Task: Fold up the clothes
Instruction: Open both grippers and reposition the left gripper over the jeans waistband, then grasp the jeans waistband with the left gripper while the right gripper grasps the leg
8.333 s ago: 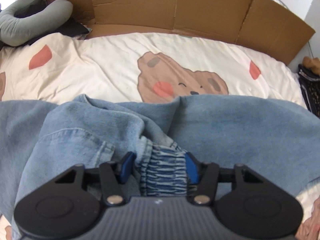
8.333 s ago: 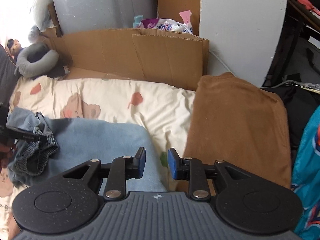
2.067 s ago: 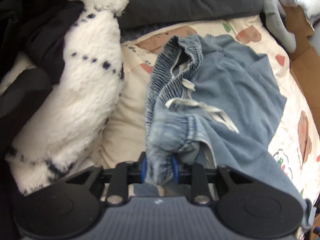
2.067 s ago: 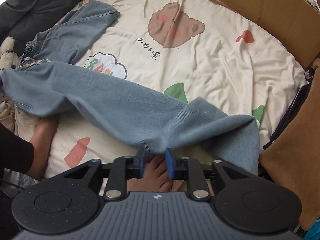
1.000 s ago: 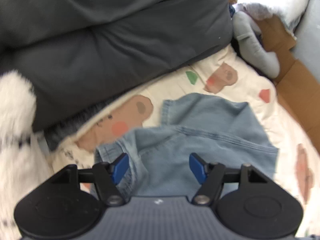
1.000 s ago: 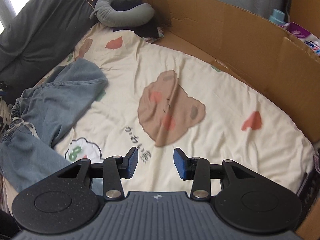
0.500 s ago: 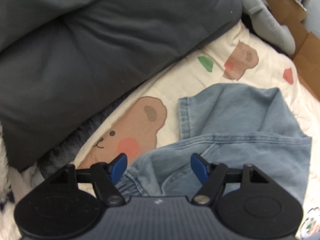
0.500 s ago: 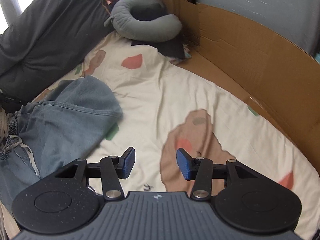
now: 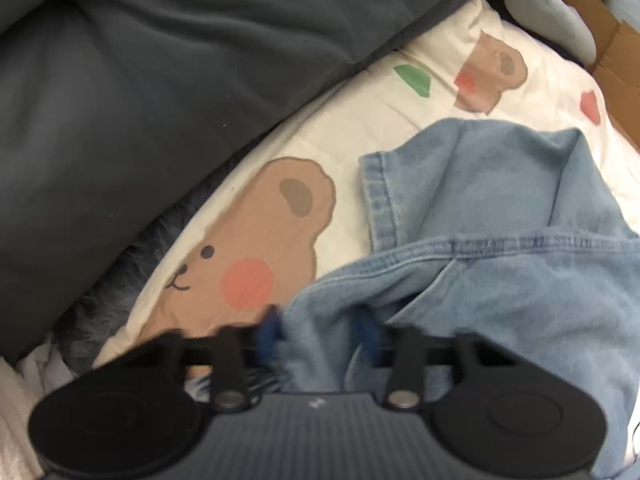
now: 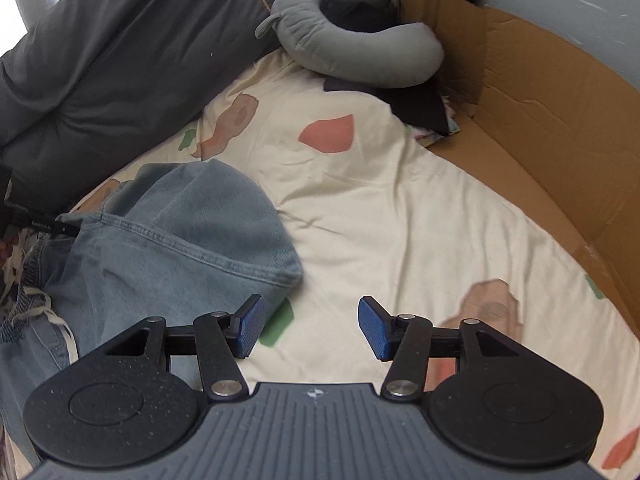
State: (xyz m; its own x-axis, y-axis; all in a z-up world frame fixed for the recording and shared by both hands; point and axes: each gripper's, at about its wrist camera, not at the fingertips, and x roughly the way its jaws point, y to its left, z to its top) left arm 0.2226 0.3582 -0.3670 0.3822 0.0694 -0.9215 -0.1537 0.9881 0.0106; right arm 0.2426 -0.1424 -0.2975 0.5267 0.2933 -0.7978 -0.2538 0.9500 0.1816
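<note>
Lying bunched on the bear-print bed sheet (image 10: 400,208), the blue jeans (image 10: 168,248) are sitting partly doubled over: one hemmed leg end (image 9: 376,200) is resting flat toward the dark grey duvet (image 9: 160,80), while a stitched seam is crossing over it and the waistband drawstring (image 10: 44,312) is trailing at the near left edge in the right wrist view. That is a half-gathered heap rather than a neat flat fold, so the garment is looking as if it is mid-arrangement, though one glimpse is not settling how far along the folding is.

The left tongs (image 9: 320,332) are pressing in at the bunched denim beside the elastic waistband, with fabric filling the space between the blue pads. The view is blurred there, so I cannot tell whether they are clenched on the cloth or only nudged against it. Coming in at the waist end makes sense: it is the thickest, stiffest part and is giving the surest purchase for lifting or dragging the whole garment.

The right tongs (image 10: 310,328) are hovering released, pads wide apart, over bare sheet just beside the rounded fold of the leg, holding nothing. Staying spread and near the denim's edge is leaving that side free to pinch wherever the cloth needs straightening.

A grey neck pillow (image 10: 360,44) and cardboard walls (image 10: 540,100) are bounding the far side of the bed, well apart from the jeans.
</note>
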